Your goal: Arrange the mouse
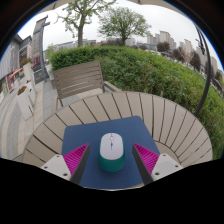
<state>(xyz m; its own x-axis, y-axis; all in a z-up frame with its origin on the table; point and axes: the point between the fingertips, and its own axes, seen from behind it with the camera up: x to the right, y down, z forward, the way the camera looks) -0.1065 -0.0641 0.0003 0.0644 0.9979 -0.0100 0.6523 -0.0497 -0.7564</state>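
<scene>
One round slatted table (pixel 150 115), bench (pixel 78 80) beyond at eleven o'clock. Bore a blue mat (pixel 95 168) at six o'clock. Carried a white and teal mouse (pixel 111 151) at mat centre, looking already placed, perhaps only needing straightening. Flanked by gripper (pixel 111 157), spread wide, gripping nothing.

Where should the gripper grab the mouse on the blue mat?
Probably across its two long sides, near the middle. The mouse lies flat on the blue mat, lengthwise between the open gripper, so coming straight forward lets both pads press its sides.
</scene>
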